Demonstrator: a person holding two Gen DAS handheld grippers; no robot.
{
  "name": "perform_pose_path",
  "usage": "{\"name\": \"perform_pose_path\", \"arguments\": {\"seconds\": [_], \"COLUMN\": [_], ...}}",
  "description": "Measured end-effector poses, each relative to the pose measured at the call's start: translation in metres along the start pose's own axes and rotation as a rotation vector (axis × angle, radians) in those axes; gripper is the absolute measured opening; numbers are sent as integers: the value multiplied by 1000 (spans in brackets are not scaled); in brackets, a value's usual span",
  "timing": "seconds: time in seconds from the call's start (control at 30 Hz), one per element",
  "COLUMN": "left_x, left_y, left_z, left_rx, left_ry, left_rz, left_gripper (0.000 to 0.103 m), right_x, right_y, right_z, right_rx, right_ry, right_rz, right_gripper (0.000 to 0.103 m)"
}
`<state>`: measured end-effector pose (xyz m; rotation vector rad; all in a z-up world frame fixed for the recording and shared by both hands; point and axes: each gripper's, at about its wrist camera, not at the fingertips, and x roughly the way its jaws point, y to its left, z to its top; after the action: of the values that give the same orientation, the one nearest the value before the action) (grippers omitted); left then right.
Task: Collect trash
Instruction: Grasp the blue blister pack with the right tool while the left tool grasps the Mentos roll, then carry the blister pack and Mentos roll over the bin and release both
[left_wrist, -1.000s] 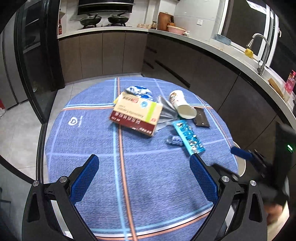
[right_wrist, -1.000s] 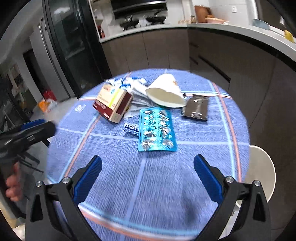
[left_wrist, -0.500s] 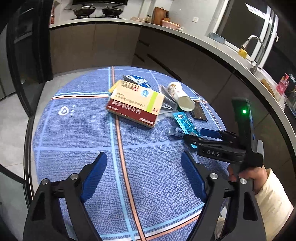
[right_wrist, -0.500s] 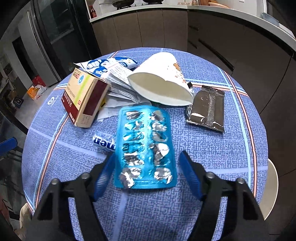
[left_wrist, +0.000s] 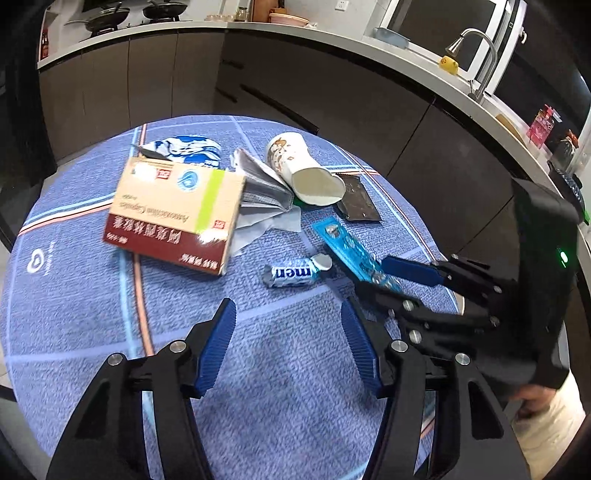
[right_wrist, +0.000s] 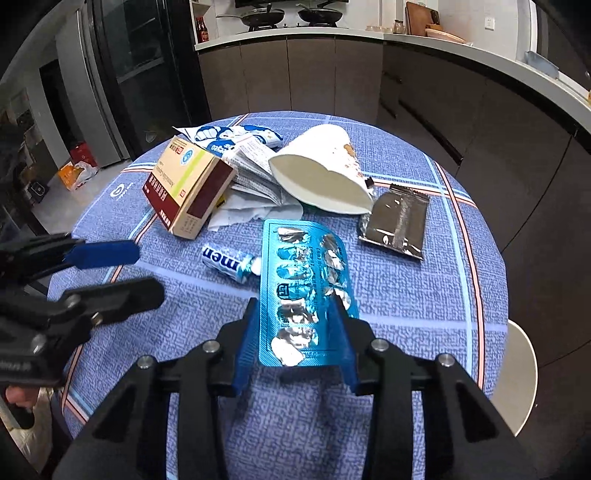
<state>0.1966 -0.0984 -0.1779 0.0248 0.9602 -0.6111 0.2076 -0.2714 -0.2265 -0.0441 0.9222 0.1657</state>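
Note:
Trash lies on a round table with a blue cloth (left_wrist: 92, 295): a red and beige medicine box (left_wrist: 173, 210), a tipped white paper cup (left_wrist: 306, 170), a blue blister pack (right_wrist: 303, 295), a Mentos roll (left_wrist: 295, 273), a dark foil wrapper (right_wrist: 397, 221), folded paper leaflets (right_wrist: 255, 166) and a blue-white wrapper (left_wrist: 184, 147). My right gripper (right_wrist: 297, 332) has its fingers against both sides of the blister pack's near end, which curls up between them. My left gripper (left_wrist: 288, 343) is open and empty, hovering just short of the Mentos roll.
Dark kitchen cabinets and a white counter (left_wrist: 369, 44) curve behind the table. A sink tap (left_wrist: 476, 48) stands at the right. A black fridge (right_wrist: 140, 74) stands to the left. A white stool (right_wrist: 521, 369) sits by the table's right edge.
Both grippers have moved in toward the trash. My right gripper's fingers have narrowed onto the blister pack's near end. My left gripper has narrowed somewhat and come nearer the Mentos roll.

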Motion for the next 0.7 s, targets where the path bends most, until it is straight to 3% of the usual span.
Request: {"name": "perform_pose_path", "arguments": {"seconds": [0.03,0.07,0.1,0.37,0.47,0.7], "left_x": [2,3,3,5,10,36], "left_y": [0,0,0,0,1,4], "left_z": [1,2,2,2,6,22], "left_rx": [1,1,0,5,5,-20], "left_ry": [3,5,6,18,23,52], "left_rz": [1,1,-1,-1,-9,-41], "left_gripper": [56,56,56,56,56,56], "right_x": [0,0,0,23,22,12], "right_y": [1,2,4,-2,-13,-28], "right_z": [-1,-3,-6,-8,-9,-16], "right_rx": [-10,-19,-32,-37,-3,47], "right_ry": [2,0,-13,7,2,10], "right_rz": [-8,-21,-37,-41,-39,-9], "right_gripper": [54,73,81,81,68,67]}}
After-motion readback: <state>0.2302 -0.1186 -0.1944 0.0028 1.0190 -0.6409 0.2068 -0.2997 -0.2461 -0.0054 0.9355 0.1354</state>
